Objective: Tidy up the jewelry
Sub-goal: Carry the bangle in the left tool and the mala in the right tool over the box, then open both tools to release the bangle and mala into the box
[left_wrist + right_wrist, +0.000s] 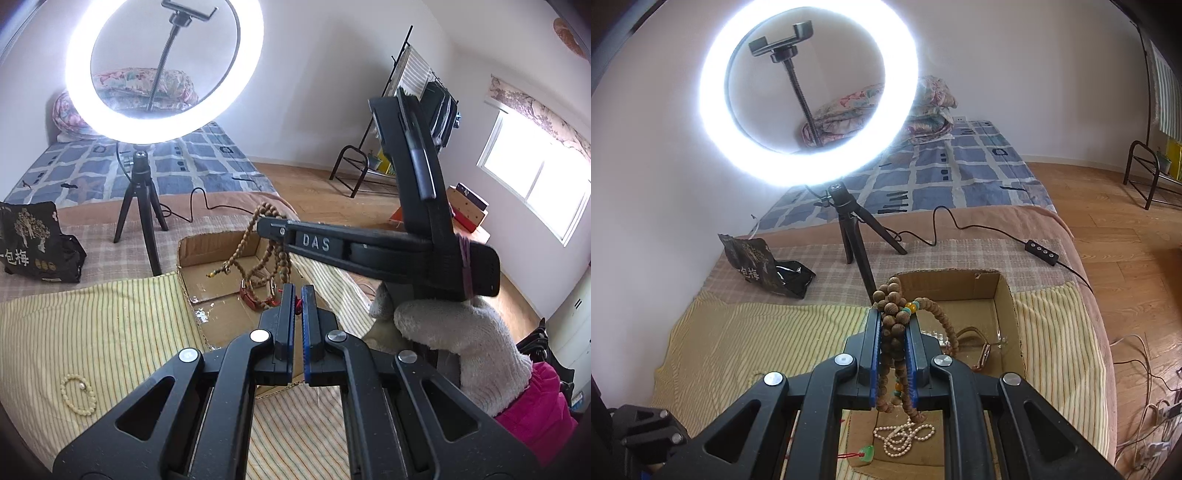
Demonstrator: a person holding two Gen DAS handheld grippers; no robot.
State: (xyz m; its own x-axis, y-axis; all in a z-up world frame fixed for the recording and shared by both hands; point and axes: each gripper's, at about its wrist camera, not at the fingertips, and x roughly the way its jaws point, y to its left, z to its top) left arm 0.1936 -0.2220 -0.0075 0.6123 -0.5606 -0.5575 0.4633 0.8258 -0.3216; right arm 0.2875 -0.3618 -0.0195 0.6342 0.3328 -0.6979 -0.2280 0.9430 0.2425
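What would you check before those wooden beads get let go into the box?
1. Wooden bead strand clamped between the right gripper fingers: ok.
2. Strand hanging above the cardboard box: ok.
3. Bare floor in the box beside the pearl necklace: ok.
4. Left gripper shut; whether it grips anything: cannot tell.
5. All jewelry boxed: not ok, the cream bracelet lies outside on the striped cloth.
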